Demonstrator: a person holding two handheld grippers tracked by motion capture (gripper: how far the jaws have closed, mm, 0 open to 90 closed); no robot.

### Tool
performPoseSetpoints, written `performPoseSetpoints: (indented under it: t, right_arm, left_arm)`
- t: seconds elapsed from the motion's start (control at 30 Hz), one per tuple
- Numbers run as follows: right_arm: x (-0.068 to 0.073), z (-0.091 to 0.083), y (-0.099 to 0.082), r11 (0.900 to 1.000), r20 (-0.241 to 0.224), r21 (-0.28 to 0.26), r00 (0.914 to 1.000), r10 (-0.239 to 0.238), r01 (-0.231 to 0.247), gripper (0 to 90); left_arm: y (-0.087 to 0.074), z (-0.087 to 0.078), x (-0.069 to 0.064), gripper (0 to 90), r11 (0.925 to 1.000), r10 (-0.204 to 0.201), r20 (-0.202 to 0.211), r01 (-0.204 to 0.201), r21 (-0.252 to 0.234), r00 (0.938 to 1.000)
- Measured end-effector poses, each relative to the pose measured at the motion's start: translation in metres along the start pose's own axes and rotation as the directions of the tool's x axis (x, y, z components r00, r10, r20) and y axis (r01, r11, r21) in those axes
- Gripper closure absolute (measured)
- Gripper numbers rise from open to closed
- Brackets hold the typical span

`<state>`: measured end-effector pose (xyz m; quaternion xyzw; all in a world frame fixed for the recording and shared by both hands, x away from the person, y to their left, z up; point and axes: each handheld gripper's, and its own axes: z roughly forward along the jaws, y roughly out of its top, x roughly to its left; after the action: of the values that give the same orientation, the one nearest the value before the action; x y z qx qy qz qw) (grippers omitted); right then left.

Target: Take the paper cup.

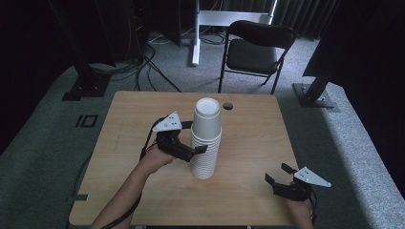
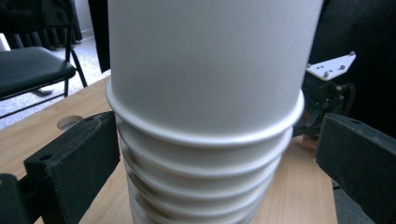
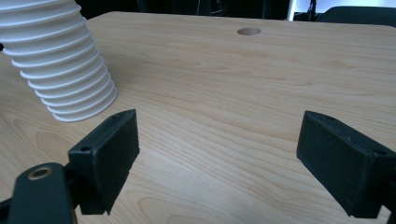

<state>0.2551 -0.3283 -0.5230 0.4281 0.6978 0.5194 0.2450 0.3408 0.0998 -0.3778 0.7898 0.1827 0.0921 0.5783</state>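
Left gripper view has my left gripper (image 2: 205,154) gaping around the cup stack (image 2: 205,93), the right gripper (image 3: 219,163) open and idle near the right edge: a lopsided squeeze could topple that stack.

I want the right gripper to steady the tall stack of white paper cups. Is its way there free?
Probably yes. The right gripper stands open, and between it and the stack of white paper cups lies bare wooden table. The left gripper straddles the stack's other side.

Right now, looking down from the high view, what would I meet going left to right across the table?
Left tool at the stack's side → stack of white paper cups → round hole in the table top → right tool, open above bare wood.
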Motion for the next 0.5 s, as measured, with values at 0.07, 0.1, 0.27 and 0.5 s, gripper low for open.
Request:
performPoseSetpoints:
  t: [0.07, 0.1, 0.27, 0.5]
  right_arm:
    - [0.000, 0.000, 0.000, 1.0000, 0.000, 0.001, 1.0000, -0.001, 0.001, 12.5]
    - [0.000, 0.000, 0.000, 1.0000, -0.002, 0.000, 1.0000, 0.001, -0.001, 12.5]
    - [-0.001, -0.001, 0.000, 1.0000, 0.001, 0.000, 1.0000, 0.002, -0.002, 12.5]
    - [0.000, -0.001, 0.000, 1.0000, -0.001, 0.002, 1.0000, 0.004, -0.004, 12.5]
  left_arm:
    - [0.000, 0.003, 0.000, 0.2, 1.0000, 0.006, -0.001, -0.006, 0.006, 1.0000]
    - [0.000, 0.004, 0.000, 0.2, 0.9999, 0.007, -0.006, -0.007, 0.012, 1.0000]
    - [0.001, 0.008, 0.001, 0.2, 1.0000, 0.001, -0.007, -0.001, 0.005, 1.0000]
    - [0.003, 0.014, 0.001, 0.2, 0.9999, 0.006, -0.020, -0.005, 0.009, 0.9998]
